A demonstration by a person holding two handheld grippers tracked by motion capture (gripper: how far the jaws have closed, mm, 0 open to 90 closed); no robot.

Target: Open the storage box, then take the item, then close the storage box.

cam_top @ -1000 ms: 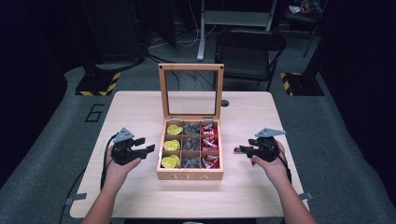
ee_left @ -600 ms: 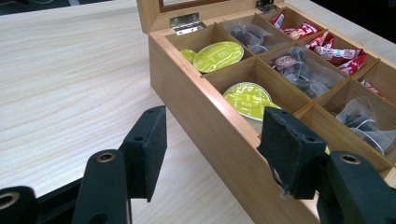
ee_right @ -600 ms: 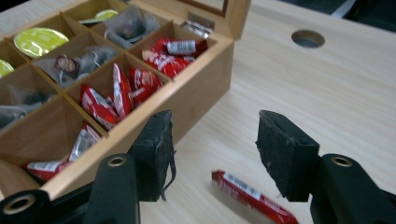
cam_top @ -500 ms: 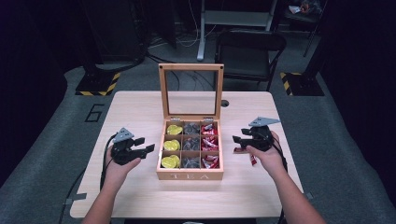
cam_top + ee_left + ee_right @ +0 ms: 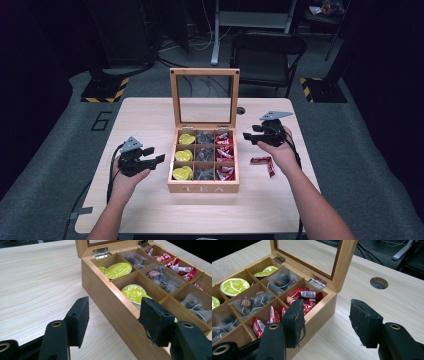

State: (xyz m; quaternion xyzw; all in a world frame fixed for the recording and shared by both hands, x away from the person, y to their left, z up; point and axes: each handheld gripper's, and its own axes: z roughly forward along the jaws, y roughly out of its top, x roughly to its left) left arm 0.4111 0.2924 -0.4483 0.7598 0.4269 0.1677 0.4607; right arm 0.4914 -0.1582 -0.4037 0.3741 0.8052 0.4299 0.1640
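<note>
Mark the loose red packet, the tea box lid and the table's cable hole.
red packet (image 5: 263, 161), high view, its middle bend.
tea box lid (image 5: 204, 72), high view, top rail.
cable hole (image 5: 379, 282), right gripper view, its centre.

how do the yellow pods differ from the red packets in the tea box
The yellow pods are round, flat discs filling the box's left column; the red packets are long, crinkled wrappers piled in the right column. One more red packet lies outside on the table. Both sorts sit loose in the wooden box.

The left tongs (image 5: 156, 160) are held low at near left, jaws parted and empty. The right tongs (image 5: 248, 136) are held higher at right, jaws parted, empty, pointing left.
</note>
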